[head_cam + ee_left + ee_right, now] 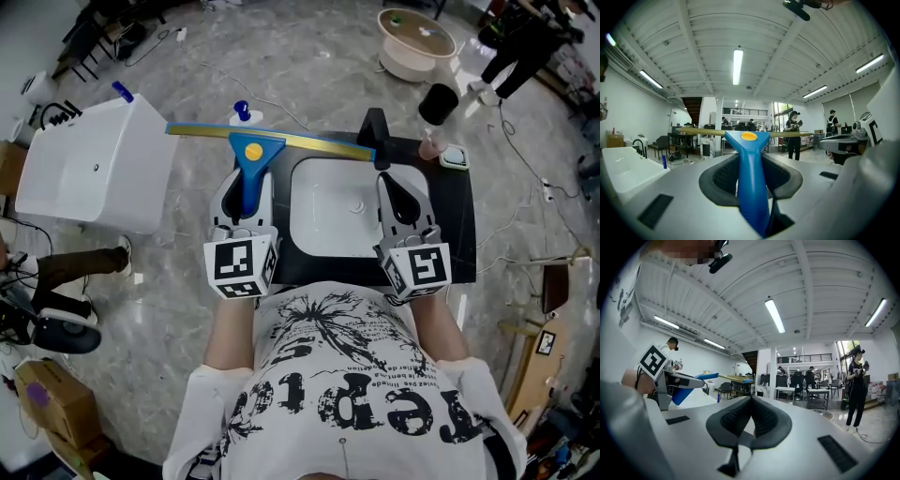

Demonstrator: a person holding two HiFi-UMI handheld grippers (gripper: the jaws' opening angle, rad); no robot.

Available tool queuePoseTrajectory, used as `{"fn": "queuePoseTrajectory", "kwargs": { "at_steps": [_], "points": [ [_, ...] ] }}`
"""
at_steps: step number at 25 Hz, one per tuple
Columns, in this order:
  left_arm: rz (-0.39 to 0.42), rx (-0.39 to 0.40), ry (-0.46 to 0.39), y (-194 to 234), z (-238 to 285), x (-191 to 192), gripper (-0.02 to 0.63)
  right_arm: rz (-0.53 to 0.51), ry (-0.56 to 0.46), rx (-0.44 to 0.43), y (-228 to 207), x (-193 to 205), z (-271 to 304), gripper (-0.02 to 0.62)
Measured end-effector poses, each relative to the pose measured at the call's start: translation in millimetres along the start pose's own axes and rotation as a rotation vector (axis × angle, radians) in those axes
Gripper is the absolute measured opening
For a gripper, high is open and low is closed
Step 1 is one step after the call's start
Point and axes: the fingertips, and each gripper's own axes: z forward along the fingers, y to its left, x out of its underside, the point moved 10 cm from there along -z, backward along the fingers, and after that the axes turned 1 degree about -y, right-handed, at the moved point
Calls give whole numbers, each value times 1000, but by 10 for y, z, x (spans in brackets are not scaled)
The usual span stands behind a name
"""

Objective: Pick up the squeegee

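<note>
The squeegee (251,155) has a blue handle with a yellow button and a long gold blade that runs crosswise in the air, roughly level. My left gripper (244,199) is shut on the blue handle, which sticks out forward between the dark pads (723,180). In the left gripper view the squeegee (751,187) fills the gap of my left gripper (751,164). My right gripper (401,199) hangs beside it over the sink basin, shut with nothing in it; in its own view the right gripper (750,404) has its pads meeting. The right gripper view also shows the squeegee (726,377) off to the left.
Below me is a black counter (464,225) with a white basin (328,220) and a black faucet (375,131). A white sink unit (94,164) stands at the left, and a blue-capped bottle (243,114) beyond the blade. A black cup (437,103) and people are farther off.
</note>
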Motion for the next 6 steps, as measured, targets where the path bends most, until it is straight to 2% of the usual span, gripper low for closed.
{"fn": "queuePoseTrajectory", "kwargs": {
  "at_steps": [6],
  "points": [
    [-2,-2,-2,59,35,5,140,1,-2,15,8,23,44,12]
  ]
}}
